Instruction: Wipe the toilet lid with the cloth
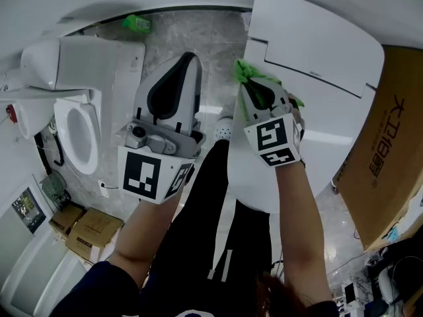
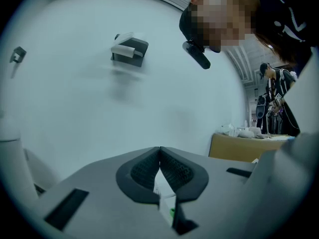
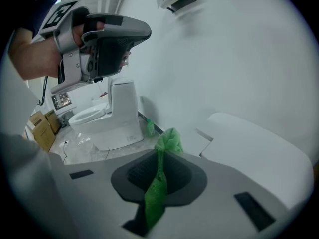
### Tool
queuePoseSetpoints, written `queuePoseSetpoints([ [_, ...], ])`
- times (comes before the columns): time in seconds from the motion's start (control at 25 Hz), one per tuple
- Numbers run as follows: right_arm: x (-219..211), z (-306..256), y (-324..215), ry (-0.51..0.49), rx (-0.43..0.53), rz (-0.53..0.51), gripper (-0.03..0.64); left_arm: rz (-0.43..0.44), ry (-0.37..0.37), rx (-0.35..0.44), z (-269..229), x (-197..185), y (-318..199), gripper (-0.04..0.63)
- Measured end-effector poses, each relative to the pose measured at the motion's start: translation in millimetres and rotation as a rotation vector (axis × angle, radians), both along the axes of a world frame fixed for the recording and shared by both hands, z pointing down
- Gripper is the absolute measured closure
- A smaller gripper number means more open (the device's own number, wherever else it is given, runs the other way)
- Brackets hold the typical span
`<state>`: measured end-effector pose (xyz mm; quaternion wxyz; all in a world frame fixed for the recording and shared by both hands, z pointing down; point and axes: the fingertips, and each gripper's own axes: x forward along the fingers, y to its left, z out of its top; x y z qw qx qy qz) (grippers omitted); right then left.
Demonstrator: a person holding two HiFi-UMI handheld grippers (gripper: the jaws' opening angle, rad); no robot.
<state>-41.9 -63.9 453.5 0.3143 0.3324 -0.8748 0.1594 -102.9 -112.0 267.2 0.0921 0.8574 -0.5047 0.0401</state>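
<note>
The white toilet lid [image 1: 317,45] lies shut at the upper right of the head view, and in the right gripper view it [image 3: 259,148] sits low on the right. My right gripper [image 1: 247,79] hovers just left of the lid, shut on a green mesh cloth [image 1: 256,75]. In its own view the cloth [image 3: 158,193] runs down between the closed jaws [image 3: 161,151] and bunches beyond the tips. My left gripper [image 1: 190,58] is raised beside the right one and shut with nothing held. Its own view shows the jaw tips [image 2: 160,148] meeting against a plain white wall.
A second toilet [image 1: 79,131] with its seat uncovered stands at the left, also seen in the right gripper view [image 3: 107,118]. A green bottle [image 1: 137,23] stands by the back wall. A large cardboard box [image 1: 390,144] leans at the right and small boxes [image 1: 92,230] lie at lower left.
</note>
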Motion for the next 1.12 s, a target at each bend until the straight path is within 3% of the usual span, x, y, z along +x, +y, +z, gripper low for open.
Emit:
queuePoseSetpoints([
  [0.88,203,6,3,0.069,0.057,0.359,0.568,0.029,-0.009,0.005,-4,23,11,0.575],
  [1.12,258,14,16,0.126,0.038,0.420,0.568,0.031,-0.006,0.009,-4,29,14,0.575],
])
